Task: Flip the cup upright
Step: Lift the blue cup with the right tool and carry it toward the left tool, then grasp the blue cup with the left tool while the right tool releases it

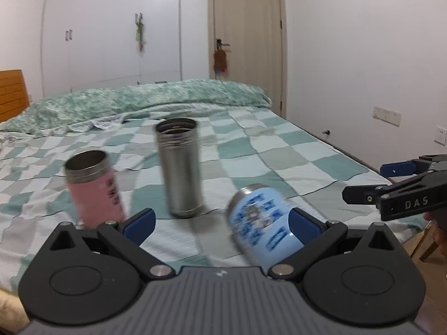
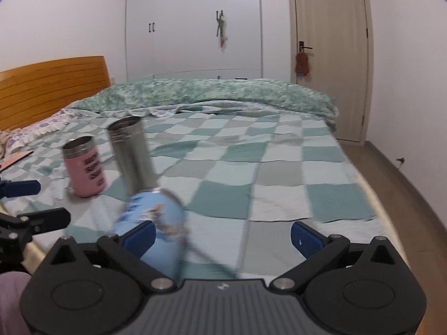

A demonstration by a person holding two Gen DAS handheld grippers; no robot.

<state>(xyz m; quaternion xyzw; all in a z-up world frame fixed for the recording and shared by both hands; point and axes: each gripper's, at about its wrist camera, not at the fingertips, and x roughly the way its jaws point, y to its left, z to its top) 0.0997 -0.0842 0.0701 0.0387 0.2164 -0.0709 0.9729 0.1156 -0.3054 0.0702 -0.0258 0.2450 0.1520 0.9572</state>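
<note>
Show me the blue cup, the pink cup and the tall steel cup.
blue cup [image 1: 258, 220], left wrist view, on its printed side.
pink cup [image 2: 85, 173], right wrist view, on its lettered side.
tall steel cup [image 1: 181, 173], left wrist view, on its bare body.

Bedroom: bed, wardrobe, door, white walls.

Bed [image 2: 279, 173] carries a green-and-white checked cover, with a green patterned quilt [image 2: 223, 92] bunched along its far side. Wooden headboard [image 2: 53, 83] at left. White wardrobe [image 2: 192, 28] behind. Beige door [image 2: 332, 50] closed. Brown floor [image 2: 396, 173] at right.

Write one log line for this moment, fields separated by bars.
blue cup: on its side, on bed | pink cup, steel cup: upright | both tongs: open
</note>
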